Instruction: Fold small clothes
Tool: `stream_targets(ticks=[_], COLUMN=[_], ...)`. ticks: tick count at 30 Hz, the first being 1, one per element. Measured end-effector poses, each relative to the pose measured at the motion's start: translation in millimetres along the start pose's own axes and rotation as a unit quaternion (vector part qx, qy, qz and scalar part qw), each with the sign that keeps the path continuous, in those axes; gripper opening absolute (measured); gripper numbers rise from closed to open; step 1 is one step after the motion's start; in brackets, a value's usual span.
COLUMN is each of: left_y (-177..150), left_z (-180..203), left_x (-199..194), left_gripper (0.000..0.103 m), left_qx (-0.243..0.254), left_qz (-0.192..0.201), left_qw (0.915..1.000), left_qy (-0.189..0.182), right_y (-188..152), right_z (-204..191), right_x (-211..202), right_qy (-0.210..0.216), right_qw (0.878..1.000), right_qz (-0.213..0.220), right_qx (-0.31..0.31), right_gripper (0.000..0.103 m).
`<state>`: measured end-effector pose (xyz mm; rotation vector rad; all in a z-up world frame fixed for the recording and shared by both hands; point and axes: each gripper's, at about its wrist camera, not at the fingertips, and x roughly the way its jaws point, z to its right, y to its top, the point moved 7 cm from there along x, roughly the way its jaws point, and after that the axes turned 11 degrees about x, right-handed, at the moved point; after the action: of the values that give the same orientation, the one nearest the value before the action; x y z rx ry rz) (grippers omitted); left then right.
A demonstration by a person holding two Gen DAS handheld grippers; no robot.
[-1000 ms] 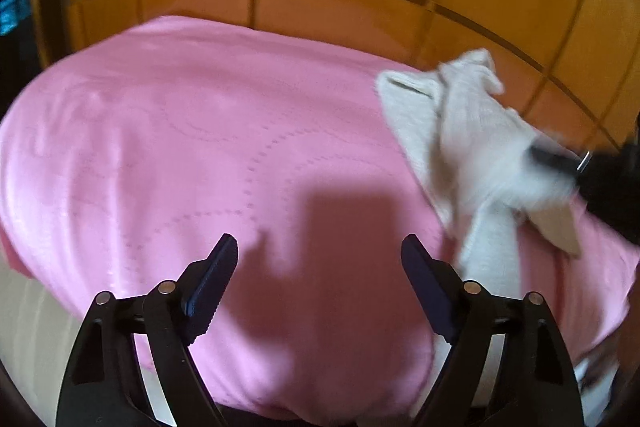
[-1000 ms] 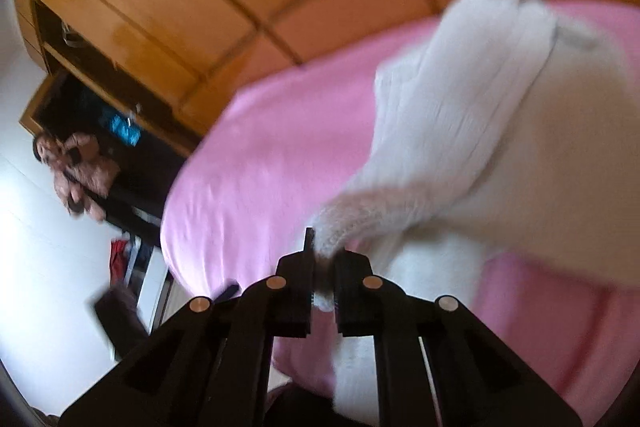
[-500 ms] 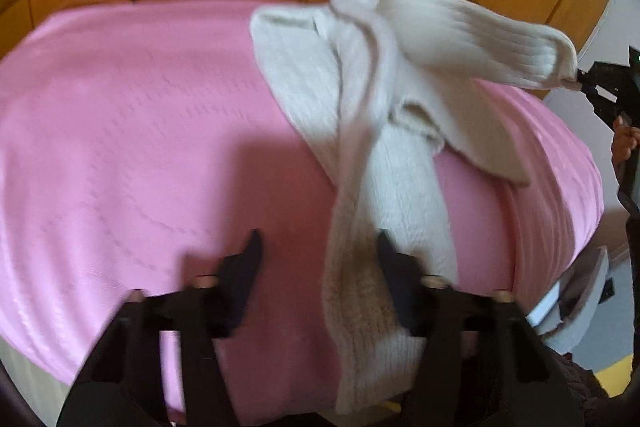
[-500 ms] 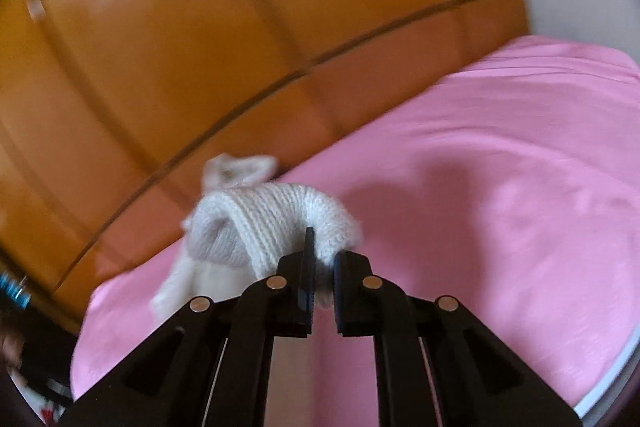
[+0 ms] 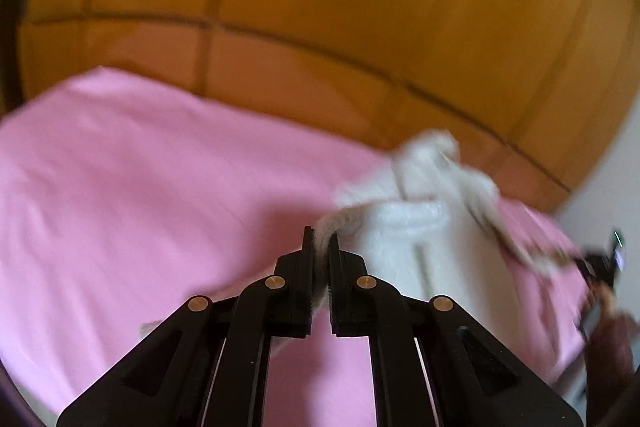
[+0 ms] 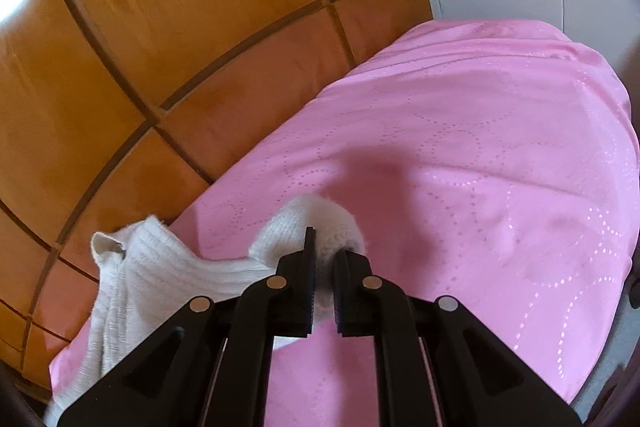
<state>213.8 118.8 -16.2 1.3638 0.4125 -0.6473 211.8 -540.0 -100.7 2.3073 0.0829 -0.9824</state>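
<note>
Left hand-held gripper newly clenched on white garment; right hand-held gripper likewise, both angled down

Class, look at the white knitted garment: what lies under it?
The pink bedspread lies under the white knitted garment; wooden panelling stands behind. Whatever the garment covers stays hidden.

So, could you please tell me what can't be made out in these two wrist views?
- Left wrist view: the white knit garment is motion-blurred, so its type is unclear.
- Left wrist view: the right gripper is blurred at the frame edge.
- Right wrist view: the garment's lower end is cut off by the gripper body.
</note>
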Motion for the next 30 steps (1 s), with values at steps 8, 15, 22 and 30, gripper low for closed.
stream_targets(ticks=[8, 15, 22, 30], left_y=[87.8, 41.1, -68.9, -116.6], left_z=[-97.4, -87.5, 4.4, 92.3], left_x=[29.4, 38.8, 94.0, 115.6], left_gripper=[0.009, 0.072, 0.053, 0.044], left_qx=[-0.057, -0.084, -0.107, -0.117], left_qz=[0.02, 0.015, -0.1, -0.147], left_qw=[0.9879, 0.9926, 0.9844, 0.9619], left_qy=[0.143, 0.087, -0.097, -0.199], right_y=[0.8, -29.9, -145.8, -226.1], right_z=[5.2, -5.7, -46.3, -79.9], right_x=[3.6, -20.3, -15.6, 6.9], right_qy=[0.005, 0.044, 0.143, 0.172], right_qw=[1.0, 0.998, 0.967, 0.938], right_qz=[0.002, -0.017, -0.186, -0.271], right_qx=[-0.016, -0.044, -0.102, -0.131], right_gripper=[0.038, 0.058, 0.057, 0.039])
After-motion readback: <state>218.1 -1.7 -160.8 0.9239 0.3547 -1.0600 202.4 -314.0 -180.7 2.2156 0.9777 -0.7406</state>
